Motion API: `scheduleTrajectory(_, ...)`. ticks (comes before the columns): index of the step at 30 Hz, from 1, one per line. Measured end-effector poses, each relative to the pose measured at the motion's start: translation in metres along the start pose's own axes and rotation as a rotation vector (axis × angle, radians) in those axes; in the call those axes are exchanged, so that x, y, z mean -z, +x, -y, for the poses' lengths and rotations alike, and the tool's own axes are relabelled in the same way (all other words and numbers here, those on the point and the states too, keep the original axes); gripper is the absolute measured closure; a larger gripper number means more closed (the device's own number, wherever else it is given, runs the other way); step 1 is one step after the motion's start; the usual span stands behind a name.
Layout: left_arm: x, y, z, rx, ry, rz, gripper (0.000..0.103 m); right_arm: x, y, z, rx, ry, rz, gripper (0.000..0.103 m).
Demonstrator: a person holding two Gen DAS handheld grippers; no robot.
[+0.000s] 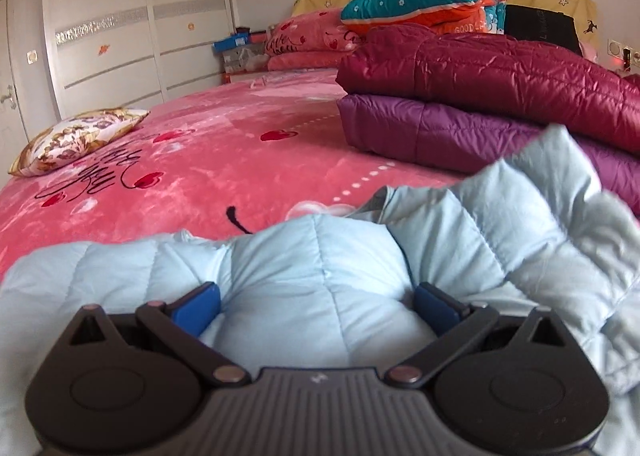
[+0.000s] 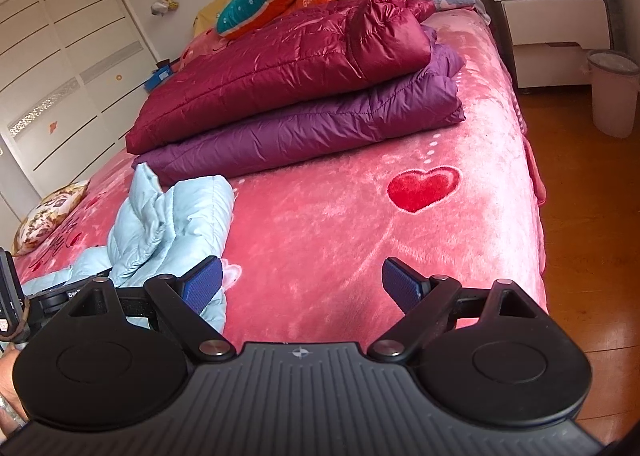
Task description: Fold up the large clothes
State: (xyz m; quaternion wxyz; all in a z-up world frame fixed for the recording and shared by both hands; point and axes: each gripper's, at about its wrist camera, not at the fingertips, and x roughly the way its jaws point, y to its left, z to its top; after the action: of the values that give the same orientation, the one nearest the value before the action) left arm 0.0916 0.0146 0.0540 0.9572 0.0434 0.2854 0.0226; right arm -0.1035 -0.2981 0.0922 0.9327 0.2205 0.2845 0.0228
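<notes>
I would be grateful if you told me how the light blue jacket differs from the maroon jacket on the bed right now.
The light blue jacket lies rumpled and loosely bunched; the maroon jacket is folded flat. The light blue jacket rests directly on the pink bedspread; the maroon jacket sits stacked on a purple jacket. The left gripper, fingers apart, presses around the blue one; no gripper touches the maroon one. Both are quilted puffer jackets.

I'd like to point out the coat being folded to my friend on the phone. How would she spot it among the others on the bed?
Start at the big pink plush blanket with red hearts covering the bed. Two puffy quilted jackets are stacked there, shiny maroon over purple. In front of that stack lies the pale blue quilted jacket, the only light-coloured, still-rumpled one.
</notes>
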Motion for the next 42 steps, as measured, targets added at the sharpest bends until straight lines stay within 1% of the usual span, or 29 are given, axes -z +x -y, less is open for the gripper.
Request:
scheduleTrajectory(3,-0.005,-0.031,-0.007,0.037,-0.025,0.026,0.001,-0.001,0.0,0.006,-0.041,0.02,-0.037,0.0)
scheduleTrajectory(6,-0.007,-0.072,-0.016,0.054,-0.03,0.044,0.001,0.001,-0.002,0.014,-0.09,0.044,-0.077,0.0)
scheduleTrajectory(10,0.001,-0.129,-0.037,0.07,-0.038,0.046,0.001,0.008,-0.005,0.019,-0.161,0.064,-0.13,0.0)
scheduleTrajectory(12,0.008,-0.153,-0.052,0.072,-0.053,0.042,0.001,0.015,-0.008,0.017,-0.202,0.046,-0.165,0.0)
scheduleTrajectory(14,0.017,-0.174,-0.07,0.068,-0.091,0.028,0.001,0.023,-0.011,0.013,-0.244,0.024,-0.205,0.0)
scheduleTrajectory(16,0.03,-0.192,-0.09,0.067,-0.156,0.001,0.001,0.031,-0.015,0.008,-0.278,0.001,-0.241,0.0)
scheduleTrajectory(19,0.048,-0.213,-0.119,0.06,-0.252,-0.028,0.001,0.044,-0.023,0.001,-0.295,-0.036,-0.276,0.0)
scheduleTrajectory(23,0.071,-0.233,-0.149,0.045,-0.347,-0.056,0.001,0.054,-0.031,0.001,-0.308,-0.02,-0.307,0.0)
scheduleTrajectory(25,0.077,-0.24,-0.16,0.04,-0.382,-0.054,0.001,0.059,-0.038,0.001,-0.303,-0.008,-0.316,0.0)
scheduleTrajectory(28,0.079,-0.248,-0.171,0.043,-0.432,-0.036,0.001,0.065,-0.053,-0.001,-0.269,-0.004,-0.306,0.0)
scheduleTrajectory(31,0.073,-0.258,-0.174,0.064,-0.448,-0.004,0.001,0.073,-0.067,-0.004,-0.236,-0.007,-0.309,0.0)
scheduleTrajectory(35,0.048,-0.272,-0.169,0.096,-0.404,0.06,0.001,0.084,-0.086,-0.006,-0.203,-0.025,-0.321,0.0)
scheduleTrajectory(38,0.017,-0.283,-0.152,0.137,-0.34,0.129,0.001,0.09,-0.099,-0.009,-0.167,-0.035,-0.305,0.0)
scheduleTrajectory(42,-0.031,-0.303,-0.111,0.215,-0.227,0.228,0.001,0.095,-0.107,-0.01,-0.132,0.003,-0.269,0.0)
